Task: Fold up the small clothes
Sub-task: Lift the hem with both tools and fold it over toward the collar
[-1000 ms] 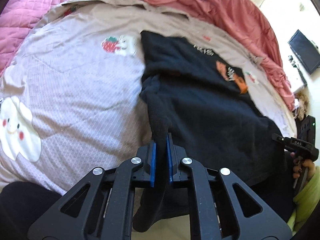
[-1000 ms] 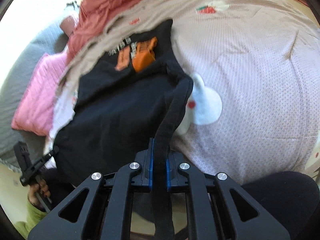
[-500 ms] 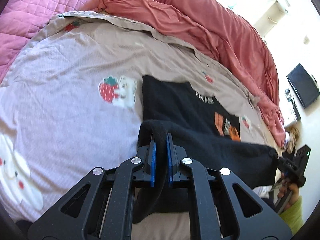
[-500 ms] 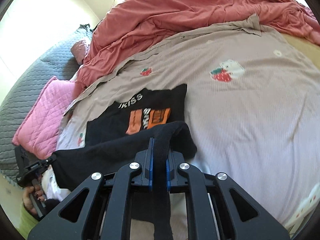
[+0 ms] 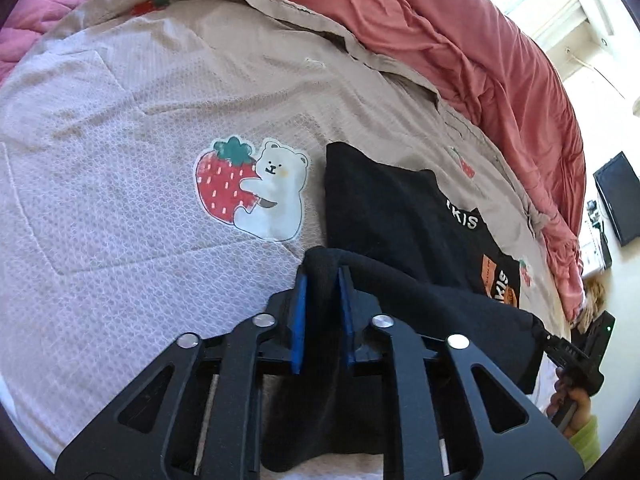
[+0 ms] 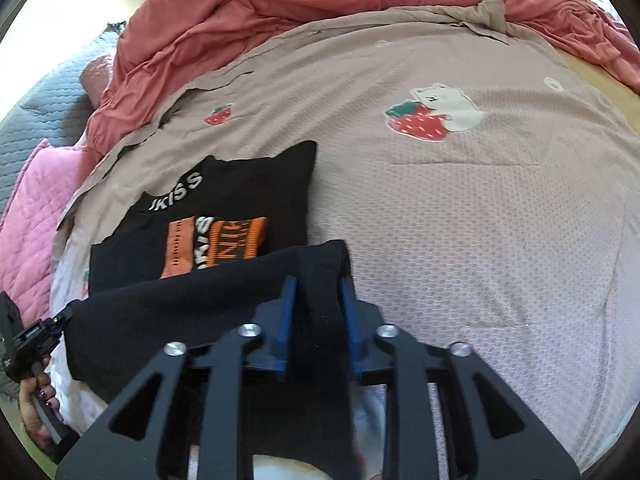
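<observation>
The black top (image 5: 400,216) lies on the bed sheet (image 5: 120,160), its near hem lifted — left claw (image 5: 322,280) and right claw (image 6: 316,292) each clamp a corner. Uneven carrying would likely skew the fold. The red duvet (image 6: 320,0) lies beyond, not obstructing.

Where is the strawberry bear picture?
In the left wrist view the strawberry bear picture is printed on the beige sheet, just left of the black shirt and beyond the left gripper.
</observation>
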{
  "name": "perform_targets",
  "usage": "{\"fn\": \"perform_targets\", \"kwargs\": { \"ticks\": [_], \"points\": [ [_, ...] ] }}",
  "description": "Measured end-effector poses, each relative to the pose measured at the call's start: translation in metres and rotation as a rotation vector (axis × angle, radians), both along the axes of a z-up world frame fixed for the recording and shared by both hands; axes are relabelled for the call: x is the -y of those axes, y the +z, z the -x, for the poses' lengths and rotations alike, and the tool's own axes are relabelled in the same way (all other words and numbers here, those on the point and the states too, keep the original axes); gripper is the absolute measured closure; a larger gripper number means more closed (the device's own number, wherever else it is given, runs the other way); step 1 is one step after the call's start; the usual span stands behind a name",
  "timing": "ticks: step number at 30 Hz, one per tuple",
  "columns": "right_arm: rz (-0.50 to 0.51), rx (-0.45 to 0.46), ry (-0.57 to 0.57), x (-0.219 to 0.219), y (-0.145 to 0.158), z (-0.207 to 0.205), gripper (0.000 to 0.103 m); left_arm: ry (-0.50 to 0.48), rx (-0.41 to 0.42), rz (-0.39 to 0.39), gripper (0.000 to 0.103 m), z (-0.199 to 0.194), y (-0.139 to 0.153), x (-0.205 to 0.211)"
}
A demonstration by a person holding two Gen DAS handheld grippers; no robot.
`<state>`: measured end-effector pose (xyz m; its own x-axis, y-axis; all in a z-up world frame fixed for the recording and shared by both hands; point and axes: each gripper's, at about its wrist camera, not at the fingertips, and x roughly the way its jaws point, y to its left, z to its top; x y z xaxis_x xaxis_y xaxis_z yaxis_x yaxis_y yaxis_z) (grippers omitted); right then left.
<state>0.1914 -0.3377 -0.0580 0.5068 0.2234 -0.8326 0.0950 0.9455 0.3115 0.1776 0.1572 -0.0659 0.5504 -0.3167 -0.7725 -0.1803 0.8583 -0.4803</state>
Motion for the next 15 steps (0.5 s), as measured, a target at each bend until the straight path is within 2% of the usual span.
{"fn": "perform_targets", "kwargs": {
  "ticks": [1, 3, 5, 7, 8, 10, 12, 15],
  "points": [
    [0.009, -0.001, -0.02, 0.003, 0.001, 0.002, 0.053, -0.005, 0.006, -0.019, 0.084, 0.0, 0.004, -0.001],
    [-0.016, 0.026, -0.05, 0.011, 0.009, 0.01, 0.052, -0.012, 0.014, -0.049, 0.079, -0.001, 0.01, 0.0],
    [-0.031, 0.048, -0.056, 0.014, 0.016, 0.018, 0.046, -0.03, 0.026, -0.052, 0.074, 0.002, 0.017, 0.001],
    [-0.023, 0.06, -0.046, 0.014, 0.023, 0.031, 0.041, -0.051, 0.034, -0.053, 0.06, 0.008, 0.024, 0.003],
    [-0.027, 0.06, -0.029, 0.011, 0.024, 0.038, 0.038, -0.065, 0.033, -0.059, 0.056, 0.013, 0.026, 0.006],
    [-0.031, 0.047, -0.006, 0.006, 0.024, 0.048, 0.035, -0.085, 0.021, -0.067, 0.037, 0.023, 0.029, 0.011],
    [-0.047, 0.021, 0.013, 0.0, 0.018, 0.058, 0.035, -0.097, -0.018, -0.026, 0.024, 0.029, 0.022, 0.013],
    [-0.065, -0.025, 0.024, -0.005, 0.007, 0.067, 0.032, -0.111, -0.104, 0.034, 0.023, 0.033, 0.002, 0.014]
  ]
}}
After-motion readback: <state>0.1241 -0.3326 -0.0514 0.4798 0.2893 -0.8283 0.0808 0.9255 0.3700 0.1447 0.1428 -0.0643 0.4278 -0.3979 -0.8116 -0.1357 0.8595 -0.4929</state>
